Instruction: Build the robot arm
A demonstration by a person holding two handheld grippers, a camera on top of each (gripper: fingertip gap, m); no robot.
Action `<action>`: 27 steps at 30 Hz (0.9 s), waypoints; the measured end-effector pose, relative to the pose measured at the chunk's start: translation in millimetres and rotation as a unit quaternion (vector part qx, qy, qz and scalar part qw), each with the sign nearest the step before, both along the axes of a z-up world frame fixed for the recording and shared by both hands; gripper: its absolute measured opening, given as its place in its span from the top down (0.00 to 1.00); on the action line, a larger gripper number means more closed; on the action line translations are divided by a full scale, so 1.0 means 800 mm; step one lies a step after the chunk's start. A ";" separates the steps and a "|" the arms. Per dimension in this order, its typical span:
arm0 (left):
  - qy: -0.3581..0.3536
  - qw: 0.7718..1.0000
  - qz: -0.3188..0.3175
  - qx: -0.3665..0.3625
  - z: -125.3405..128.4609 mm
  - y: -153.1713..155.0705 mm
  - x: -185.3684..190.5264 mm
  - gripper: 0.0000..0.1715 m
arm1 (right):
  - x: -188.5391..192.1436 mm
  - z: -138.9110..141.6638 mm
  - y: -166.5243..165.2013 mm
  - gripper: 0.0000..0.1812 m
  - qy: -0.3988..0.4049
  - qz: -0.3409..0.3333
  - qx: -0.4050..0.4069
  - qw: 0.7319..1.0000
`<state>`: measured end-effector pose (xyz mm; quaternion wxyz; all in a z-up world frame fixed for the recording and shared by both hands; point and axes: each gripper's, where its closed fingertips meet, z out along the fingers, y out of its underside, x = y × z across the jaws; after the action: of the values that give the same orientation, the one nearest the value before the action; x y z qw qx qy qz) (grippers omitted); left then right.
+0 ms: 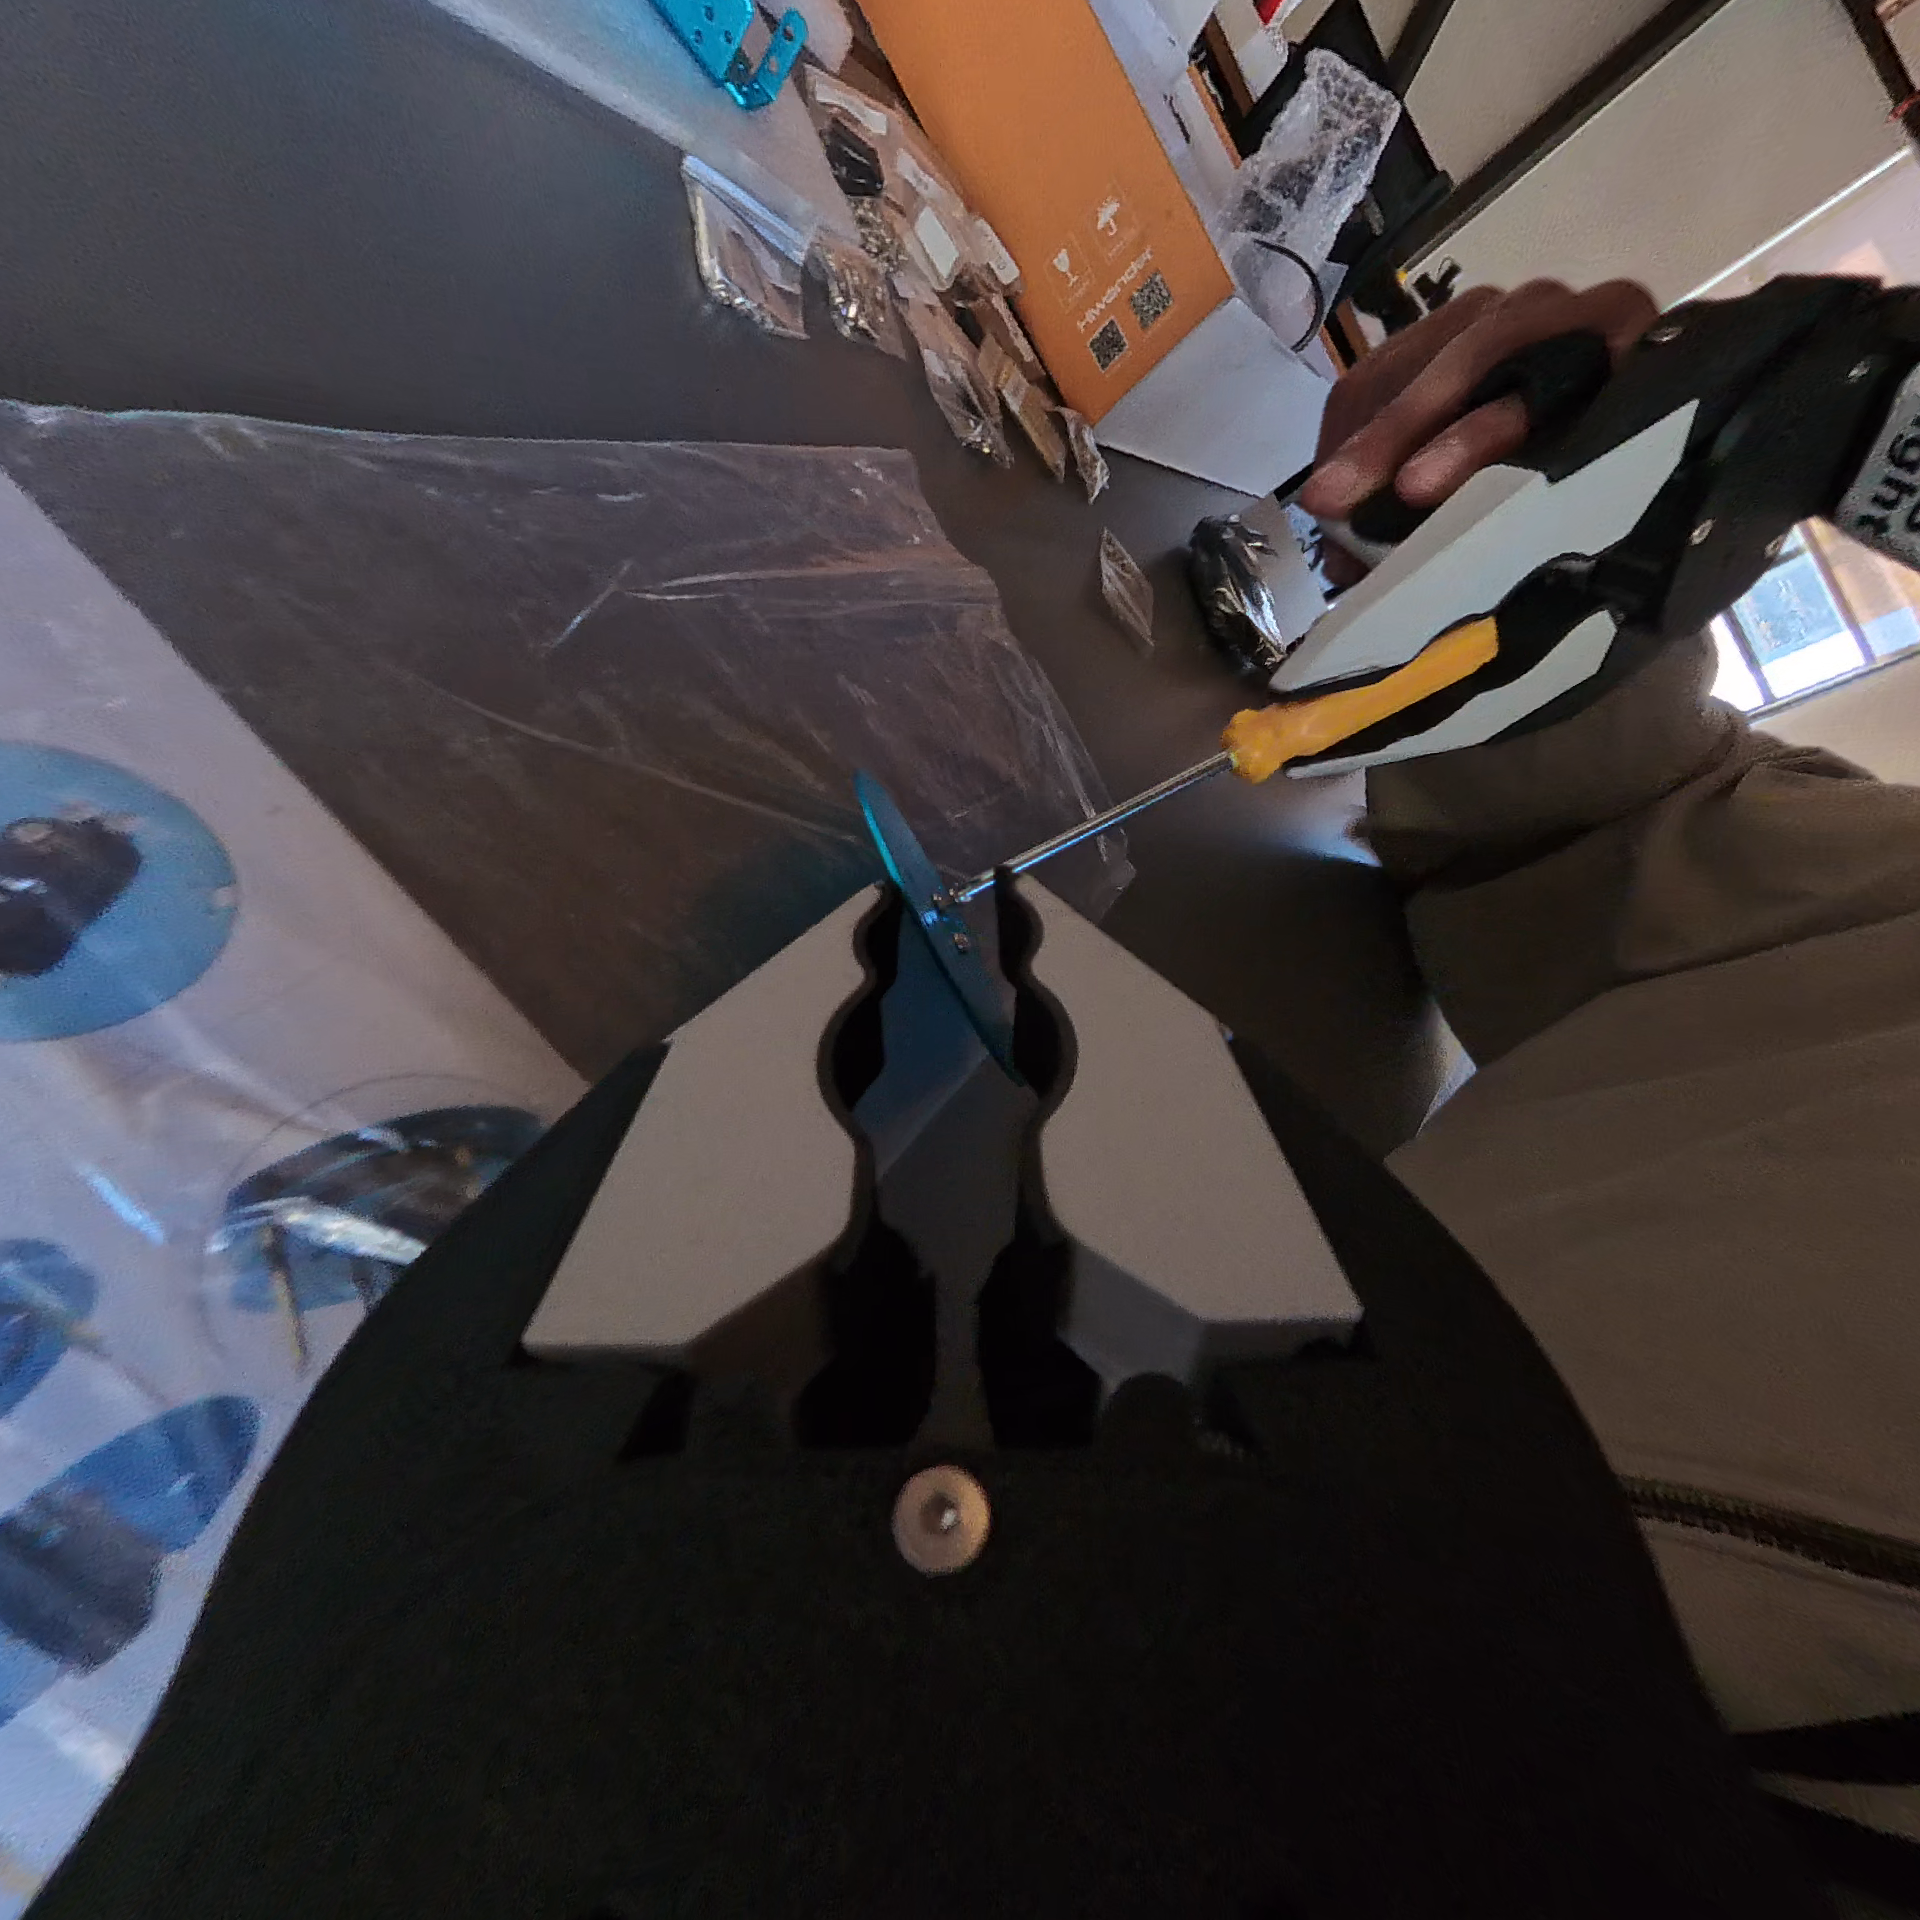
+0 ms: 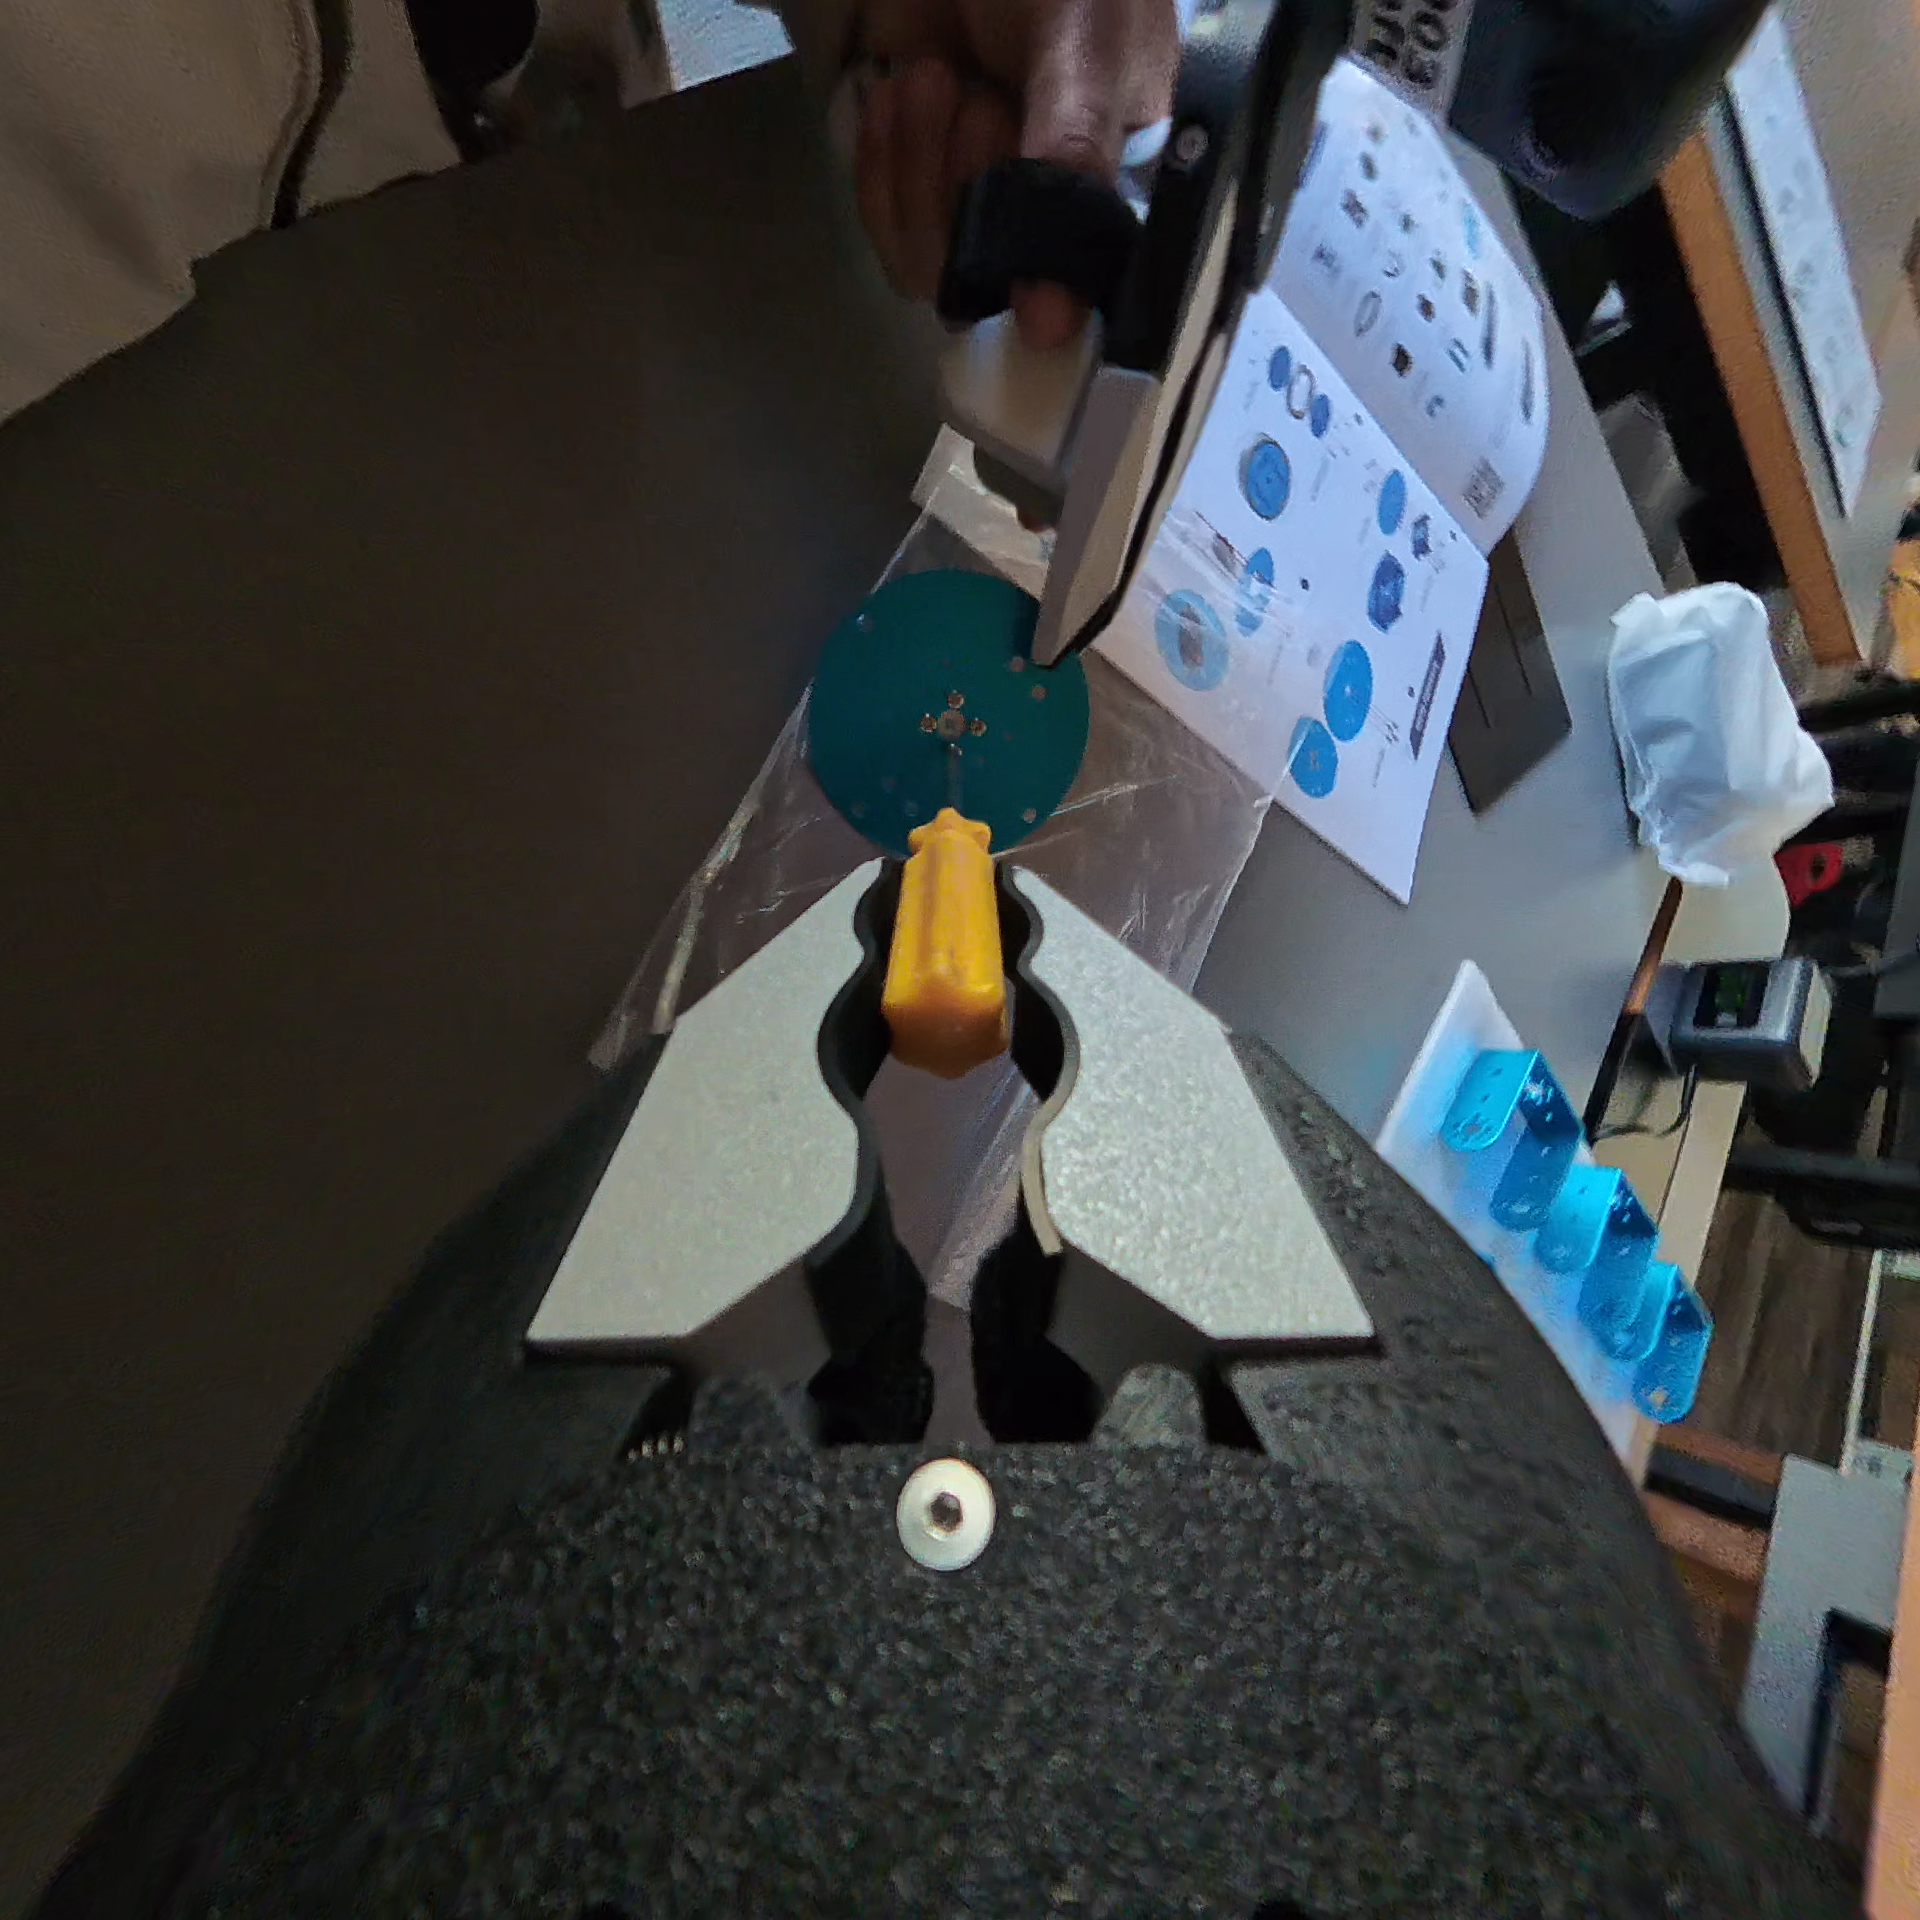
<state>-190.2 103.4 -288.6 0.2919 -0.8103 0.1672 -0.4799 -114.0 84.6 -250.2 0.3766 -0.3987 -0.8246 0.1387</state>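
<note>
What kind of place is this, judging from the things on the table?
Probably a hobby or robotics assembly workbench: small bags of screws, blue metal brackets and an illustrated instruction sheet lie on the table.

The left gripper [image 1: 940,904] clamps a round plate [image 1: 940,935] edge-on between its fingertips, above a clear plastic sheet [image 1: 623,623] spread on the table [image 1: 260,260]. The right gripper [image 2: 943,883] pinches a screwdriver [image 2: 943,956] whose tip meets the plate's centre. In the left wrist view, an instruction sheet [image 1: 156,831] lies left of the plastic; behind it runs a row of small parts bags [image 1: 935,291], with a cardboard box [image 1: 1049,187] beyond them. In the right wrist view, metal brackets [image 2: 1579,1216] sit in a row at the right, nearer the camera than the instruction sheet.
</note>
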 end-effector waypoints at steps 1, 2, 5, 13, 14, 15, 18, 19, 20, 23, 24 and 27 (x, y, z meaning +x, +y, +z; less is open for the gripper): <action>0.001 1.000 -0.004 0.003 0.001 -0.001 0.004 0.89 | 0.003 -0.002 -0.001 0.91 0.014 -0.014 -0.007 1.000; 0.004 1.000 -0.008 0.006 0.002 -0.002 0.007 0.89 | 0.006 -0.003 -0.001 0.91 0.025 -0.026 -0.011 0.999; 0.025 1.000 -0.016 0.008 -0.003 -0.004 0.015 0.95 | 0.014 -0.007 -0.004 0.91 0.046 -0.071 -0.027 0.996; 0.110 0.991 -0.019 0.076 0.003 -0.003 0.022 0.99 | 0.016 -0.007 -0.024 0.90 0.116 -0.187 -0.067 0.973; 0.117 0.989 -0.019 0.086 0.004 -0.004 0.024 0.99 | 0.017 -0.007 -0.027 0.90 0.121 -0.206 -0.077 0.968; 0.124 0.988 -0.016 0.095 0.005 -0.004 0.025 0.99 | 0.017 -0.006 -0.030 0.90 0.124 -0.224 -0.082 0.963; 0.127 0.986 -0.002 0.110 0.006 -0.004 0.026 0.99 | 0.015 -0.007 -0.035 0.90 0.137 -0.289 -0.113 0.941; 0.124 0.986 0.004 0.113 0.006 -0.003 0.025 0.99 | 0.014 -0.007 -0.037 0.90 0.148 -0.313 -0.132 0.929; 0.123 0.985 0.011 0.120 0.007 -0.003 0.024 0.99 | 0.013 -0.009 -0.038 0.90 0.159 -0.334 -0.145 0.917; 0.123 0.981 0.024 0.149 0.008 -0.003 0.022 0.99 | 0.013 -0.016 -0.044 0.90 0.182 -0.394 -0.174 0.884; 0.123 0.979 0.027 0.161 0.009 -0.003 0.021 0.99 | 0.012 -0.018 -0.046 0.90 0.190 -0.411 -0.188 0.871; 0.118 0.975 0.030 0.186 0.011 -0.005 0.018 0.99 | 0.009 -0.024 -0.051 0.90 0.214 -0.448 -0.219 0.840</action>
<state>-175.6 99.8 -279.8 0.4297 -0.7977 0.2618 -0.3324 -107.1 43.7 -269.7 0.4677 -0.7571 -0.4030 0.2138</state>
